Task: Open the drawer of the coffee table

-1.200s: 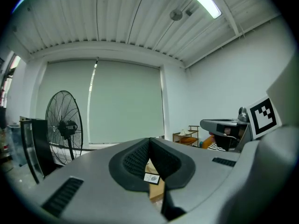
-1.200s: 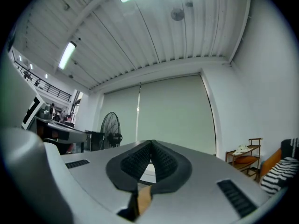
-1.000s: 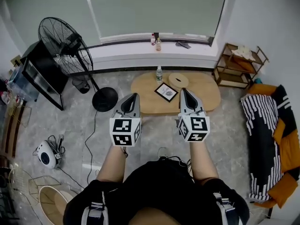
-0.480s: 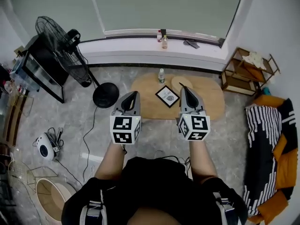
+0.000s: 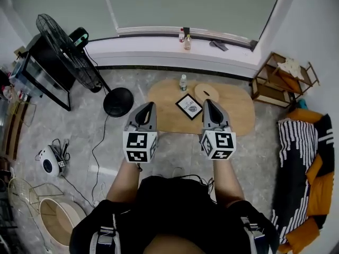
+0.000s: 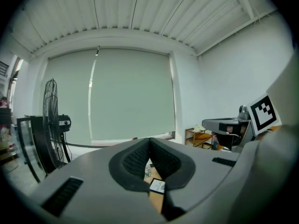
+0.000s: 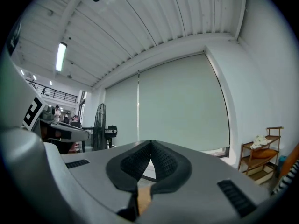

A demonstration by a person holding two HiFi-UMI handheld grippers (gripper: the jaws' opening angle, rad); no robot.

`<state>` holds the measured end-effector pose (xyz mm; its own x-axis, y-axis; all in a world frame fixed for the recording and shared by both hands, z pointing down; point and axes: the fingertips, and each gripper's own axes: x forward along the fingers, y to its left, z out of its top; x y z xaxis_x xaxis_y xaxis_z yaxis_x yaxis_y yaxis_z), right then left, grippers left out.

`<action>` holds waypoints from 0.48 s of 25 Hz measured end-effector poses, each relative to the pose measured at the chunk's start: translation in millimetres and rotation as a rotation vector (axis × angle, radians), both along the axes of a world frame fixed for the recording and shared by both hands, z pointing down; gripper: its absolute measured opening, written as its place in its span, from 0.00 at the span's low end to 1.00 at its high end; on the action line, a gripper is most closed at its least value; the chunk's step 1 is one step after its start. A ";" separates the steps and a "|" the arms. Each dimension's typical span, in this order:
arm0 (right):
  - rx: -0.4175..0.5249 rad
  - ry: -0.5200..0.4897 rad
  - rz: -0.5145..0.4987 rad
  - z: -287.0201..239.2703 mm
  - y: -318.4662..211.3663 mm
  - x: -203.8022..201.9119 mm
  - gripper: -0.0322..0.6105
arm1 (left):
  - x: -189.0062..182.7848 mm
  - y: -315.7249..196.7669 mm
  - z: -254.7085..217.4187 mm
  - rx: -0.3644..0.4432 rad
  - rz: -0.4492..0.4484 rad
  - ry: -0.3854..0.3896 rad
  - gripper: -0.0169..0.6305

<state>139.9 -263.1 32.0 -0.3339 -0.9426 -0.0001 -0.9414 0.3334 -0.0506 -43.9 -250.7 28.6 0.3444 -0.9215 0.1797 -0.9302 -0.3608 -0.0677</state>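
Note:
The oval wooden coffee table (image 5: 238,115) stands on the floor ahead of me, below the window. On its top are a small bottle (image 5: 183,83), a framed card (image 5: 189,106) and a round wooden coaster (image 5: 205,92). No drawer front shows from above. My left gripper (image 5: 150,106) is held up over the table's near left edge, shut and empty. Level with it over the table's near middle, my right gripper (image 5: 207,103) is likewise shut on nothing. In the left gripper view the table top (image 6: 155,200), bottle (image 6: 147,173) and card (image 6: 157,186) peek through the gap below the closed tips (image 6: 149,140).
A standing fan (image 5: 66,49) with its round base (image 5: 117,101) is at the left, with a cable trailing across the floor. A wooden shelf (image 5: 283,81) and a striped and orange sofa (image 5: 307,168) lie at the right. Bottles stand on the window sill (image 5: 185,38).
The view has shifted forward toward the coffee table and window. Both grippers stayed shut, side by side, and now reach slightly further over the table's near edge.

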 end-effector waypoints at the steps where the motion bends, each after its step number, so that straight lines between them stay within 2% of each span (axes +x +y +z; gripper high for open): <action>1: -0.005 -0.004 0.000 4.0 -3.2 -0.2 0.07 | -2.6 -3.2 5.2 -0.005 -0.008 -0.010 0.06; 7: -0.041 -0.045 -0.015 49.1 -15.0 2.6 0.08 | -16.9 -19.3 48.7 -0.050 -0.022 0.006 0.06; 8: -0.064 -0.056 -0.029 62.4 -17.4 2.4 0.10 | -17.2 -22.5 59.2 -0.067 -0.006 0.016 0.09; 9: -0.094 -0.064 -0.045 77.7 -19.9 1.5 0.21 | -18.1 -25.6 71.1 -0.087 0.010 0.026 0.19; 10: -0.127 -0.069 -0.055 94.5 -22.2 1.1 0.23 | -19.9 -28.6 83.9 -0.107 0.020 0.036 0.22; 12: -0.190 -0.067 -0.055 130.1 -25.4 2.0 0.23 | -25.3 -33.6 111.4 -0.146 0.023 0.046 0.23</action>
